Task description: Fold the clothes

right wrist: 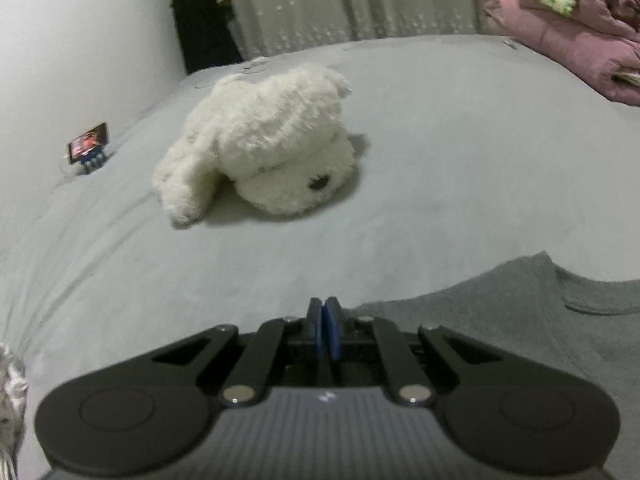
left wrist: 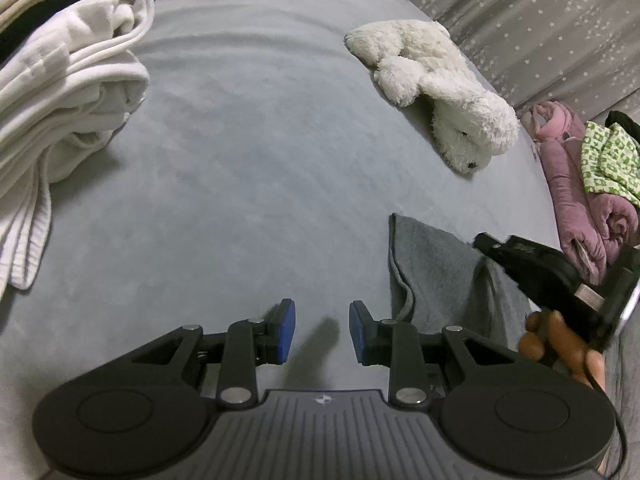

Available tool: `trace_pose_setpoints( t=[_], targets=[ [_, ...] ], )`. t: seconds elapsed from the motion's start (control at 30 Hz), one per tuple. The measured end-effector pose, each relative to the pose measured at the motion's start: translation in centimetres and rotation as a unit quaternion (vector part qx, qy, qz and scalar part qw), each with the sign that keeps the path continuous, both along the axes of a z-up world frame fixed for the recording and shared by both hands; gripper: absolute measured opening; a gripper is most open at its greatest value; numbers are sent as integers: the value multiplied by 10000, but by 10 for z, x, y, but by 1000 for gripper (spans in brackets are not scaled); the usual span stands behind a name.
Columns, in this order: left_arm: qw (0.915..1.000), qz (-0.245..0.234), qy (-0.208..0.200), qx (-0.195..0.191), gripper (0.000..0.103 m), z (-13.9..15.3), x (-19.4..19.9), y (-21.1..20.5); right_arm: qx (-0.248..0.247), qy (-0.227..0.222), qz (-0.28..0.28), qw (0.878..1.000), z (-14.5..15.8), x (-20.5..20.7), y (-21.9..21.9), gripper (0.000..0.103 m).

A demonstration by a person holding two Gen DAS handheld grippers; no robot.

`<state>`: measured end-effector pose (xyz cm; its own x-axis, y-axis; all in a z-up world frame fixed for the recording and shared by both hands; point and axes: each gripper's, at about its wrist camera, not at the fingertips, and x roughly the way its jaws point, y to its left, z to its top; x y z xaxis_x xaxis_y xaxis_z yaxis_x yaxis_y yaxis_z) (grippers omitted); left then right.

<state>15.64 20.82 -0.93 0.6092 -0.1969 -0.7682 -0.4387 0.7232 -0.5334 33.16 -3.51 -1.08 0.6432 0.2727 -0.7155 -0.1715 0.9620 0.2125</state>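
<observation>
Here, left tool (left wrist: 322, 330) angled down, parted, right tool (right wrist: 324, 330) closed beside grey shirt (right wrist: 520, 320).

A home bedroom: a grey-sheeted bed (left wrist: 240, 160), plush dog (right wrist: 260, 140), piled clothes (left wrist: 60, 100).

Plush dog (right wrist: 260, 140) beyond grey shirt (right wrist: 520, 320).

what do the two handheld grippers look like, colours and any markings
Both match. The left gripper and right gripper have black linkage arms with silver rivets, round black discs either side, blue pads on the fingertips, and a ribbed grey body with a small white logo. A thin black cable runs along the left gripper's edge.
</observation>
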Motion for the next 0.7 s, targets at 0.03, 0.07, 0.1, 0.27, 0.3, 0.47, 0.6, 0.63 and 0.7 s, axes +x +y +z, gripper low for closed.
trace_pose_setpoints(
  t=[0.03,0.07,0.1,0.27,0.3,0.47,0.6,0.63,0.7],
  targets=[
    [10000,0,0,0,28,0,0,0,-81,64,2,9999,-6,2,2,5],
    [10000,5,0,-8,28,0,0,0,-135,94,12,9999,-10,4,4,5],
    [10000,8,-2,-14,28,0,-1,1,-140,62,38,9999,-11,4,5,5],
    [10000,13,-5,-24,28,0,-2,1,-39,-17,158,9999,-13,6,11,8],
    [10000,21,-7,-34,28,0,-2,3,-53,-42,178,9998,-12,6,15,10],
    [9999,117,-6,-101,28,-1,-4,10,62,-323,198,9993,3,-9,18,18],
    [9998,154,-13,-154,28,-1,-4,13,328,-414,164,9985,21,-37,0,29],
    [9998,153,-15,-160,28,-1,-5,13,317,-345,159,9988,24,-45,-6,29],
    [9998,143,-11,-162,28,-1,-5,13,339,-137,105,9993,26,-59,-20,32]
  ],
)
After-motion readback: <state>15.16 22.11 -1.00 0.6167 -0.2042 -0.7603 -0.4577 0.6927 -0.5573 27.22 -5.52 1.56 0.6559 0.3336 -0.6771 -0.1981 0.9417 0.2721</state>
